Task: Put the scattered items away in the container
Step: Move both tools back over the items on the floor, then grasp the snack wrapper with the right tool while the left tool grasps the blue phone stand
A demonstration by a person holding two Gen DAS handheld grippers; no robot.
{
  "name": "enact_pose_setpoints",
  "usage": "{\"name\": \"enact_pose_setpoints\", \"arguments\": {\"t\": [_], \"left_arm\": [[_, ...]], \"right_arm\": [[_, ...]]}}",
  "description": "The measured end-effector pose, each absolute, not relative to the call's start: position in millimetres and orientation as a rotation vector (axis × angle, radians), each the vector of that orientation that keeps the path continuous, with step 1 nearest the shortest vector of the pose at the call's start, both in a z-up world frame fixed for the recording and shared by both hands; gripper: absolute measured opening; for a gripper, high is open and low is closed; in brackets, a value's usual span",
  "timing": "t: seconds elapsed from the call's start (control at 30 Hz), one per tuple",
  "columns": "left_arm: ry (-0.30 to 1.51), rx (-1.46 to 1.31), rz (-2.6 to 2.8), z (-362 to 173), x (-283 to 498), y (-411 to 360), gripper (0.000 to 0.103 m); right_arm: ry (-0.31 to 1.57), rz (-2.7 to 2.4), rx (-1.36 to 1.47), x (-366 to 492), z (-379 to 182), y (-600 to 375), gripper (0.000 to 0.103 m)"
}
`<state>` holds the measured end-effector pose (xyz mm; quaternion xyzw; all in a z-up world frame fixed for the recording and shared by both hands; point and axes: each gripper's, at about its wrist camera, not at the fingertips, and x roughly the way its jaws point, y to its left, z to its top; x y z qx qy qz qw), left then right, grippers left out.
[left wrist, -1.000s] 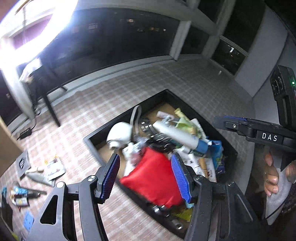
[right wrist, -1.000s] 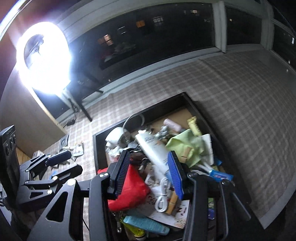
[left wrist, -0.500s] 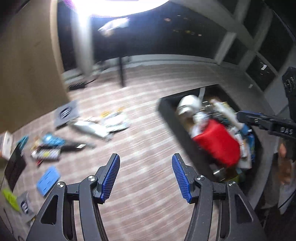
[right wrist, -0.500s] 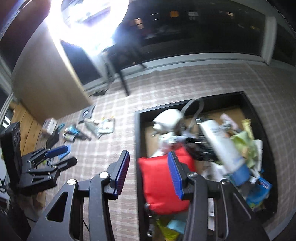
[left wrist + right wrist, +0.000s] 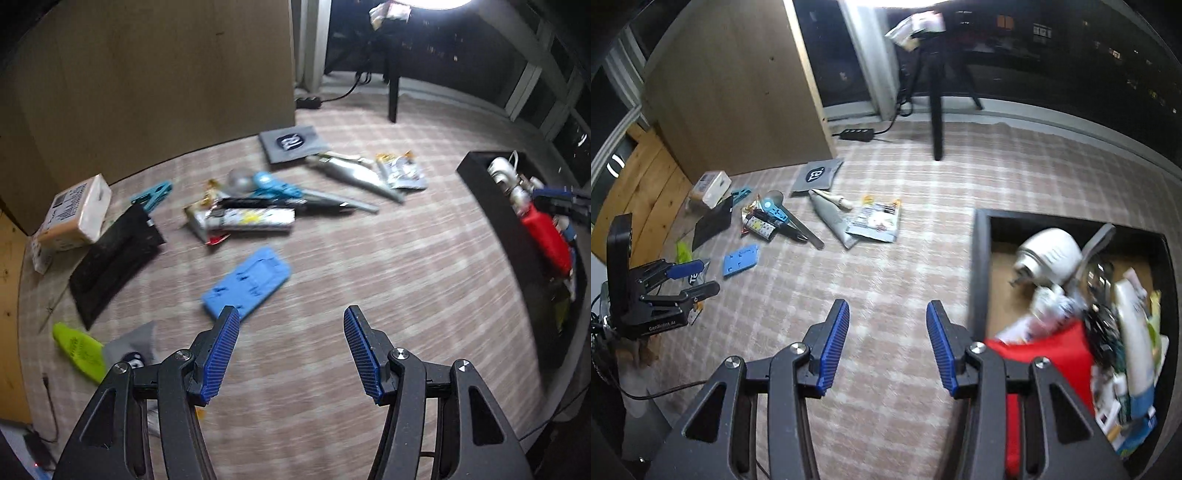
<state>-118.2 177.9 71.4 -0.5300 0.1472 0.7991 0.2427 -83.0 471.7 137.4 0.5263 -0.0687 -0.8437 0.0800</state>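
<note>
Now, the scene line by line:
Left hand-held gripper (image 5: 290,349): jaws wide apart, nothing between them, hanging over the checked carpet (image 5: 388,266), pointing steeply down.
Right hand-held gripper (image 5: 888,345): jaws apart and opening right now, nothing between them, over bare carpet just left of the container's wall.
Container (image 5: 980,258): a black-walled tray on the carpet, already crowded; in the right wrist view it sits at the right, in the left wrist view far off at the right edge.
Inside the container: a red pouch (image 5: 1052,354), a white rounded object (image 5: 1051,256), a white tube (image 5: 1132,325), plus blurred bits I can't make out.
Scattered items: lying on the carpet well apart from the container.
Nearest the left gripper: a blue phone case (image 5: 247,286), just beyond its left finger.
Further out: a black flat pouch (image 5: 114,254), a silver tube (image 5: 354,175), a grey sachet (image 5: 291,142), a snack packet (image 5: 400,171), a lime-green piece (image 5: 79,349).
Far corner: a boxed item (image 5: 75,212) against the wooden panel (image 5: 147,81).
</note>
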Motion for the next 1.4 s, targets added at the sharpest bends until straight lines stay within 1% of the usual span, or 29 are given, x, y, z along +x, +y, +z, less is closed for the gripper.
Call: {"name": "enact_pose_setpoints", "arguments": {"t": [0.03,0.13,0.2,0.4,0.53,0.67,0.77,0.97,1.07,1.2,1.3,1.4], "left_arm": [[0.412,-1.453,2.167,68,-122,174,0.057],[0.454,-1.471,2.134,59,-133,168,0.057],[0.481,-1.475,2.111,54,-139,165,0.057],[0.587,-1.483,2.025,38,-152,164,0.057],[0.659,-1.487,1.979,26,-159,168,0.057],[0.680,-1.488,1.939,17,-164,174,0.057],[0.704,-1.480,1.923,11,-167,180,0.058],[0.660,-1.478,1.886,9,-173,186,0.056],[0.657,-1.467,1.877,9,-170,189,0.051],[0.654,-1.463,1.874,9,-168,191,0.046],[0.660,-1.457,1.881,9,-166,192,0.045],[0.662,-1.456,1.877,9,-164,195,0.041]], "right_arm": [[-0.205,-2.521,1.586,-91,136,468,0.052],[-0.250,-2.492,1.620,-118,129,458,0.061],[-0.278,-2.459,1.660,-139,121,451,0.063],[-0.241,-2.438,1.793,-191,90,423,0.063],[-0.262,-2.412,1.860,-214,74,416,0.063],[-0.279,-2.396,1.883,-228,68,412,0.063],[-0.258,-2.386,1.914,-236,60,408,0.063],[-0.267,-2.377,1.953,-247,51,408,0.063],[-0.261,-2.385,1.966,-251,49,409,0.063],[-0.271,-2.405,1.980,-254,50,414,0.063],[-0.239,-2.413,1.993,-255,49,417,0.063],[-0.248,-2.369,2.018,-262,43,421,0.063]]}}
